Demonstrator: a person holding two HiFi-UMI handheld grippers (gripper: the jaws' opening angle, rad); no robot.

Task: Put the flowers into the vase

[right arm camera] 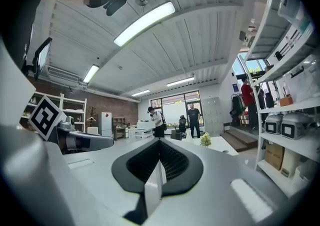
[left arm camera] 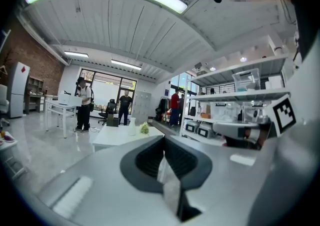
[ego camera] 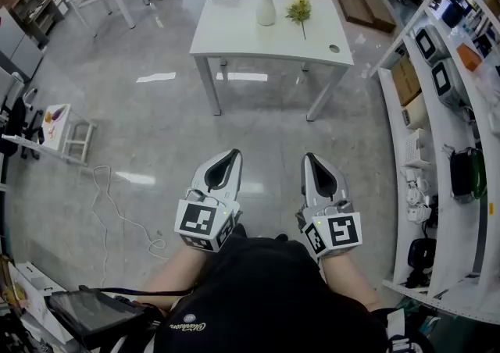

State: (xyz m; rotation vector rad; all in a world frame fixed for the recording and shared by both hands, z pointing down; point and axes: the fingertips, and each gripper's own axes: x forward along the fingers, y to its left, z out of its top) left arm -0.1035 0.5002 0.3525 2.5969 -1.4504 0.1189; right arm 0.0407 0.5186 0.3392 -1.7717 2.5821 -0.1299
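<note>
head view, flowers (ego camera: pixel 299 9) far ahead of left claw (ego camera: pixel 231 155), right claw (ego camera: pixel 311 159)

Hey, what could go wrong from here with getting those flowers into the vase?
1. The flowers lie close beside the vase on the table; a sideways reach for the thin stem might knock the vase over.
2. A loose cable trails over the floor to the left; a step that way could catch it.
3. The left hand-held gripper and right hand-held gripper are both shut and empty; they must open before reaching the stem.
</note>
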